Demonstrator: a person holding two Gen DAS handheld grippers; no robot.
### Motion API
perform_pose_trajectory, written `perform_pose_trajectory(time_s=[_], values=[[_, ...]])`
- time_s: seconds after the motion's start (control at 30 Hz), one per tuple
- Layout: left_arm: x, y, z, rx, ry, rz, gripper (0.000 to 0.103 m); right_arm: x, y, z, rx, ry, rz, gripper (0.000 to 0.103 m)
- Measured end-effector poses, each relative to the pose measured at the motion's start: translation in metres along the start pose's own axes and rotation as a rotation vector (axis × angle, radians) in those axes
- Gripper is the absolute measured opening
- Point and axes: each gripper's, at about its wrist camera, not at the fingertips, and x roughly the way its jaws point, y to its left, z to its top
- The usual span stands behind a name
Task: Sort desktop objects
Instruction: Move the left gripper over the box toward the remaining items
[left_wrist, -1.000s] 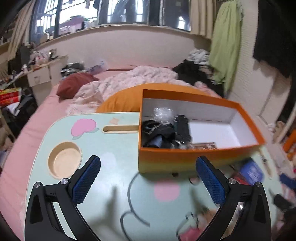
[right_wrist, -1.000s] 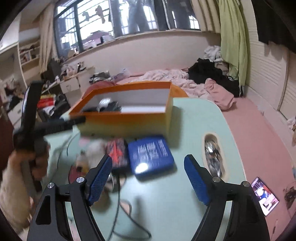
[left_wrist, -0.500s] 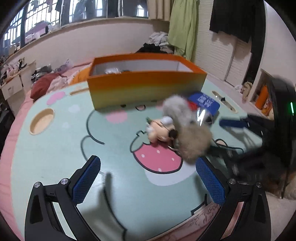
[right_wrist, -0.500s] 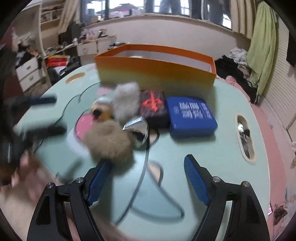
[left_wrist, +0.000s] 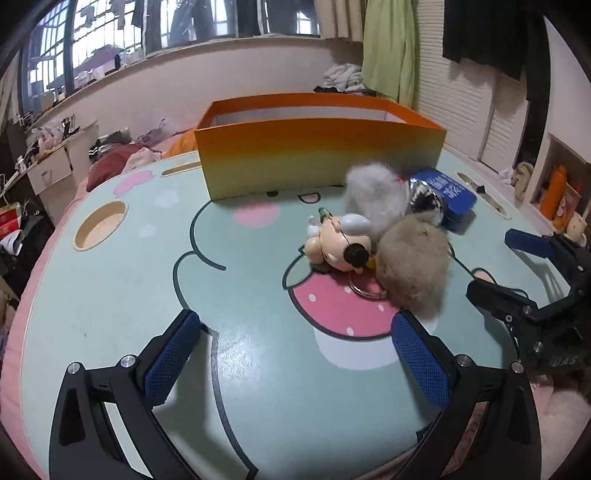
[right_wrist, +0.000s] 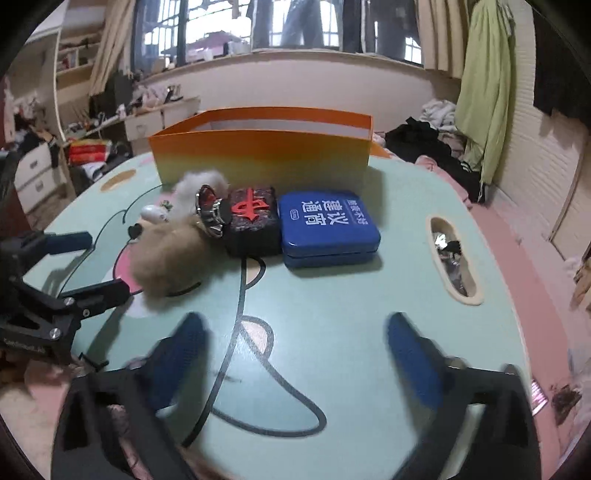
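An orange box (left_wrist: 317, 144) stands at the back of the mint table (left_wrist: 110, 295); it also shows in the right wrist view (right_wrist: 262, 147). In front of it lie a small doll figure (left_wrist: 340, 245), a tan fur ball (left_wrist: 413, 266), a white fur ball (left_wrist: 373, 195), a shiny silver piece (right_wrist: 211, 213), a black tile with a red mark (right_wrist: 253, 218) and a blue tin (right_wrist: 328, 225). My left gripper (left_wrist: 295, 360) is open and empty near the front edge, short of the doll. My right gripper (right_wrist: 295, 349) is open and empty, short of the blue tin.
A round cup hole (left_wrist: 99, 225) is cut in the table's left side and a slot (right_wrist: 452, 254) with small items in its right side. A bed with clothes lies behind the table. A white drawer unit (left_wrist: 55, 166) stands at the left.
Both grippers have drawn back from the orange box towards the table's front edge and lowered. The loose objects now lie between them and the box. Both stay open.
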Motion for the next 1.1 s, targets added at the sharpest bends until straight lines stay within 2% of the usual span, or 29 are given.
perform_pose_trajectory(time_s=[0.57,0.77,0.8,0.83,0.87,0.9,0.93,1.0,1.03,1.1], values=[[0.002,-0.001,0.003,0.01,-0.004,-0.006,0.103,0.001,0.001,0.004,0.0,0.003,0.004,0.103],[-0.001,-0.001,0.01,0.046,0.054,-0.062,0.102,0.0,0.001,0.002,0.005,-0.005,-0.004,0.103],[-0.009,0.0,0.016,0.046,0.03,-0.082,0.092,0.0,0.001,0.002,0.005,-0.005,-0.004,0.103],[-0.016,0.001,0.022,0.048,0.005,-0.082,0.072,0.0,0.001,0.002,0.007,-0.005,-0.007,0.103],[-0.021,0.001,0.03,0.048,-0.008,-0.083,0.062,0.0,0.001,0.002,0.007,-0.006,-0.006,0.103],[-0.026,0.002,0.041,0.041,-0.017,-0.094,0.046,0.0,0.001,0.002,0.007,-0.006,-0.007,0.103],[-0.028,0.004,0.056,0.031,-0.017,-0.128,0.04,0.0,0.001,0.002,0.008,-0.007,-0.009,0.103],[-0.024,0.01,0.09,0.002,-0.014,-0.189,0.036,0.0,0.001,0.002,0.008,-0.008,-0.009,0.103],[-0.018,0.013,0.11,-0.017,-0.015,-0.193,0.028,0.0,0.001,0.002,0.01,-0.008,-0.011,0.103],[0.005,0.02,0.148,-0.046,0.016,-0.176,0.022,0.0,0.0,0.002,0.011,-0.009,-0.011,0.103]])
